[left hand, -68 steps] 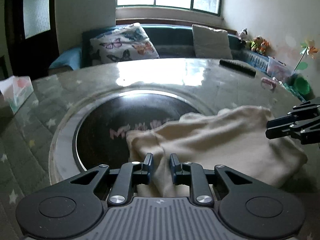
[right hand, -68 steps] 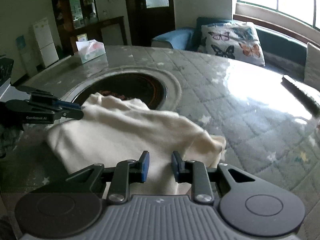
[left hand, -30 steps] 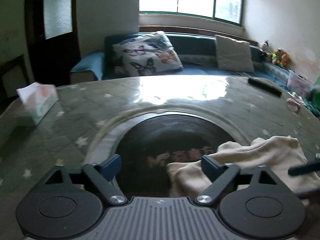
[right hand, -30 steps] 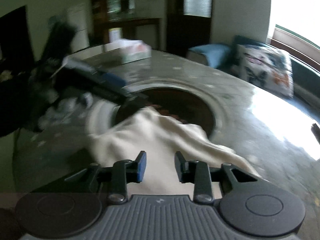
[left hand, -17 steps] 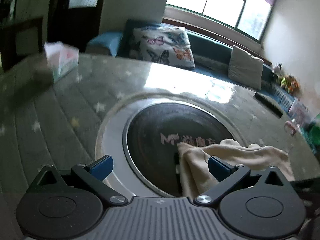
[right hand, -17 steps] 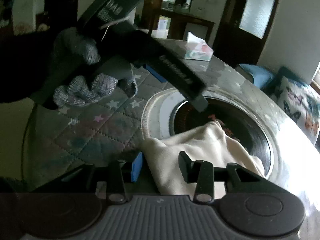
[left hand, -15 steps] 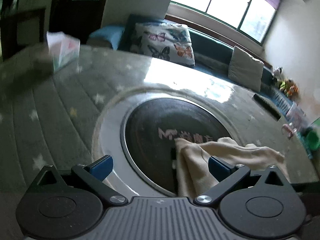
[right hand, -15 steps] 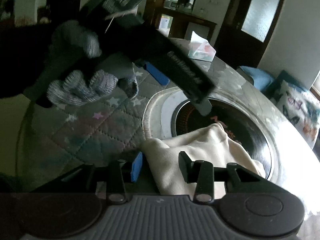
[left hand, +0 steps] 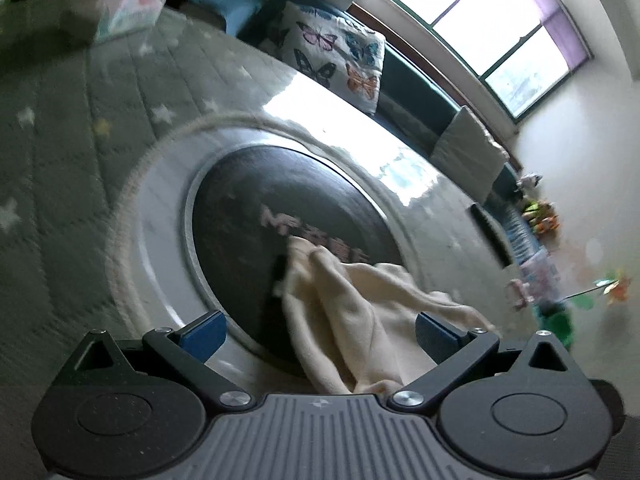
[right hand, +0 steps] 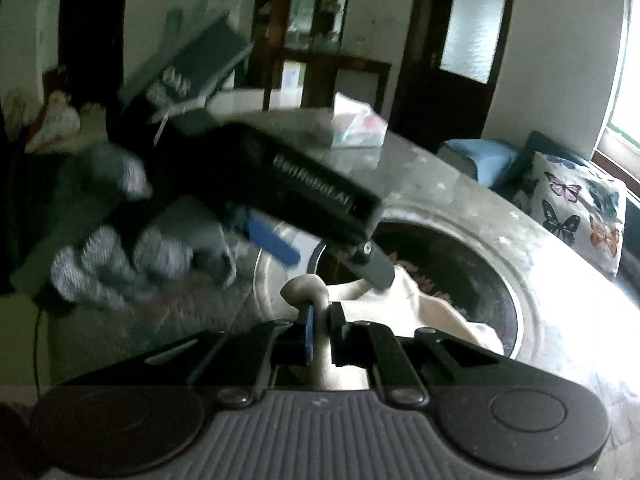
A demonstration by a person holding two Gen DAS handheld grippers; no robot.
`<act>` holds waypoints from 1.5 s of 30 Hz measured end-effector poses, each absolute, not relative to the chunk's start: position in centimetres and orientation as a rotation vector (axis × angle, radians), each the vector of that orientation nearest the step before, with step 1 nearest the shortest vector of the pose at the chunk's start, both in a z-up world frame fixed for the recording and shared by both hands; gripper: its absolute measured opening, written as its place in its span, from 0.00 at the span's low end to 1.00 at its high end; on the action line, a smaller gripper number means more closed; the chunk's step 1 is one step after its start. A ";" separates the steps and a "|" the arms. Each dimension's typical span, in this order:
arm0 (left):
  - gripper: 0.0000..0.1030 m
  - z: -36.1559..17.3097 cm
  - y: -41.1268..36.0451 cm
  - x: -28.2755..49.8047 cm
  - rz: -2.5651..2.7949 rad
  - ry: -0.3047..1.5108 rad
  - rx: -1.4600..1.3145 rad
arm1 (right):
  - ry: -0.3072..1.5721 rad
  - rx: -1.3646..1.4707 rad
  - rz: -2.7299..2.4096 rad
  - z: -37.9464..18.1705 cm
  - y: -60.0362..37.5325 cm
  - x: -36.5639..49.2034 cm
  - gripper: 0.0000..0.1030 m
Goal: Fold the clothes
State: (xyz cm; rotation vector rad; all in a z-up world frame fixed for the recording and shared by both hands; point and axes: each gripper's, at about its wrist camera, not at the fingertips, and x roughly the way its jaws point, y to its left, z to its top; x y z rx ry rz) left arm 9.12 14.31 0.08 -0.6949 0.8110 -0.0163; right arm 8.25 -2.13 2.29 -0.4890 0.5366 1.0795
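Right gripper [right hand: 320,326] jaws just closed pinching cloth [left hand: 352,320] corner

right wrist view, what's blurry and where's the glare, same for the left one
Right wrist view: the gloved hand and left gripper are motion-smeared, and window glare whitens the table at right. Left wrist view: the tissue box and table edges blur, glare streaks the tabletop, and fisheye bends the window frame.
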 end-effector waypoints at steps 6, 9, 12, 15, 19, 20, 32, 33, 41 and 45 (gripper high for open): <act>0.76 -0.7 12.8 10.5 -0.078 0.854 -0.767 | 0.528 -0.434 1.090 3.0 -3.9 8.1 0.06; 0.48 -1.2 12.3 10.8 -0.088 0.873 -0.777 | 0.528 -0.424 1.102 3.0 -4.4 8.0 0.06; 0.30 -1.8 12.4 11.0 -0.077 0.891 -0.778 | 0.542 -0.404 1.106 3.0 -4.8 8.0 0.06; 0.21 -2.1 12.5 11.1 -0.069 0.894 -0.766 | 0.561 -0.378 1.099 2.7 -5.7 8.0 0.07; 0.20 -2.1 12.6 10.8 -0.063 0.889 -0.751 | 0.596 -0.334 1.051 2.5 -7.7 8.9 0.10; 0.20 -2.1 12.6 10.8 -0.062 0.889 -0.749 | 0.606 -0.321 1.032 2.4 -8.4 9.3 0.10; 0.20 -1.8 12.0 10.6 -0.041 0.879 -0.688 | 0.728 -0.129 0.629 0.0 -17.9 16.9 0.10; 0.20 -1.8 12.0 10.6 -0.039 0.878 -0.682 | 0.738 -0.116 0.604 -0.4 -18.5 17.4 0.10; 0.21 -1.6 11.4 10.7 -0.029 0.871 -0.627 | 0.732 -0.025 0.532 -0.9 -20.6 18.8 0.22; 0.21 -1.6 11.2 10.8 -0.029 0.866 -0.600 | 0.764 0.033 0.520 -1.8 -21.1 19.8 0.24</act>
